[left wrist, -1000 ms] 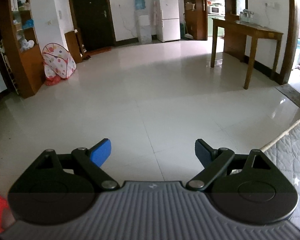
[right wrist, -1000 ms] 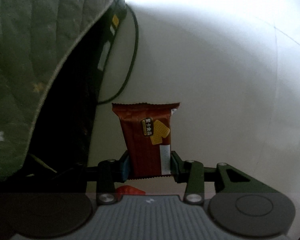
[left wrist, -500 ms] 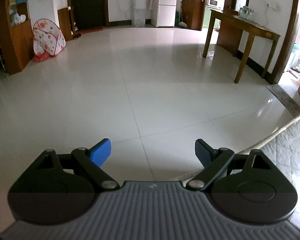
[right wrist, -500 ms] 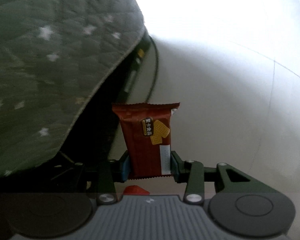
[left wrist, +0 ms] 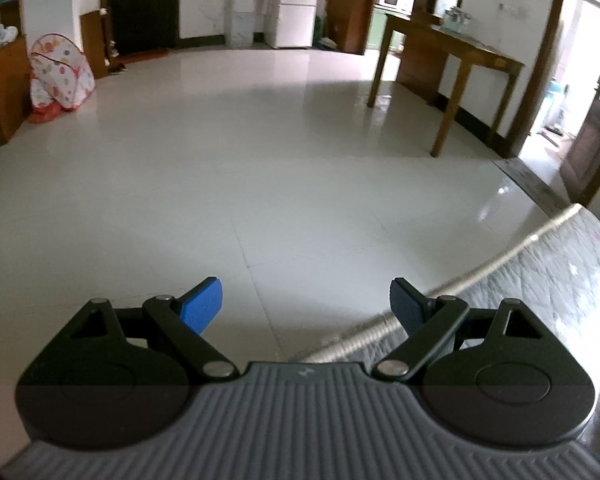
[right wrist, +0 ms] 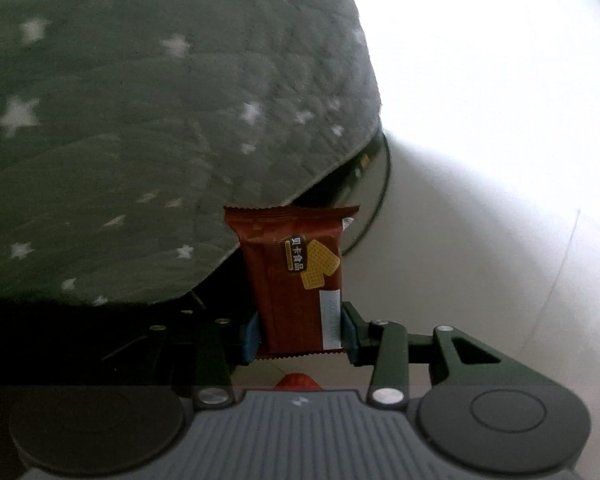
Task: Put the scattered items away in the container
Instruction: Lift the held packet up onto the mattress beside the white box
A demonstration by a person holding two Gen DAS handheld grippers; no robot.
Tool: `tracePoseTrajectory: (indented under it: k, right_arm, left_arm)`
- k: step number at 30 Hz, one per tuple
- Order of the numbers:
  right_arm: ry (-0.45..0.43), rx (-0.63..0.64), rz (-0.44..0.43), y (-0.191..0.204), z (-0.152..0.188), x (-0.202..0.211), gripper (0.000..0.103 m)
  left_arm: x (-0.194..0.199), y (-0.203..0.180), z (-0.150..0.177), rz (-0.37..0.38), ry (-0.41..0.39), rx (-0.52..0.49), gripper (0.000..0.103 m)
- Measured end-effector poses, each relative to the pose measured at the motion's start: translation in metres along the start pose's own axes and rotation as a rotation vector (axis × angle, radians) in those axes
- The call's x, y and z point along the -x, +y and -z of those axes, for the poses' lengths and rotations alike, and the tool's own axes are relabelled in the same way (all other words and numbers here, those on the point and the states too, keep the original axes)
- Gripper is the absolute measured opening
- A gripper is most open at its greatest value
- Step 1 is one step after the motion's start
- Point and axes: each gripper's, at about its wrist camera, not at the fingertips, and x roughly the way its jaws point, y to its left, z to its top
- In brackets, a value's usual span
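My right gripper [right wrist: 298, 334] is shut on a red-brown biscuit packet [right wrist: 294, 280] that stands upright between its blue pads, held above the edge of a grey quilted star-patterned cover [right wrist: 140, 120]. A small red thing [right wrist: 296, 381] shows just under the packet, mostly hidden. My left gripper [left wrist: 306, 306] hangs open over the pale tiled floor [left wrist: 240, 168], nothing between its blue pads. Its right finger is over the rim of the same quilted cover [left wrist: 540, 272]. No container shows in either view.
A wooden table [left wrist: 452, 52] stands at the right wall, near a doorway [left wrist: 580, 92]. A dotted pop-up tent [left wrist: 58, 72] sits at the left beside a shelf. A fridge [left wrist: 294, 4] stands at the far wall. A dark cable [right wrist: 380, 200] runs under the cover's edge.
The left wrist view has tilted down and swung so that more of the quilted cover shows at the right. In the right wrist view the cover fills more of the frame; the packet stays gripped.
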Motion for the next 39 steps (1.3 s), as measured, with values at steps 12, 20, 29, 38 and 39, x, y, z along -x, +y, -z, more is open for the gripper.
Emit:
tracePoseTrajectory:
  k: [12, 20, 29, 38, 39]
  right_arm:
    - [-0.095, 0.179, -0.084, 0.019, -0.023, 0.083, 0.040]
    - [-0.188, 0.312, -0.171, 0.057, -0.029, 0.150, 0.040]
    - [-0.312, 0.452, -0.341, 0.121, -0.038, 0.192, 0.040]
    - [-0.199, 0.680, -0.525, 0.216, -0.048, 0.155, 0.040]
    - [-0.183, 0.710, -0.543, 0.227, -0.048, 0.152, 0.040]
  left_arm:
    - [0.009, -0.011, 0.023, 0.075, 0.013, -0.100, 0.090]
    - [0.012, -0.020, 0.038, 0.115, 0.014, -0.181, 0.090]
    - [0.011, -0.038, 0.054, 0.149, -0.016, -0.300, 0.090]
    - [0.008, -0.048, 0.074, 0.166, -0.024, -0.367, 0.090]
    - [0.008, -0.048, 0.076, 0.167, -0.021, -0.373, 0.090]
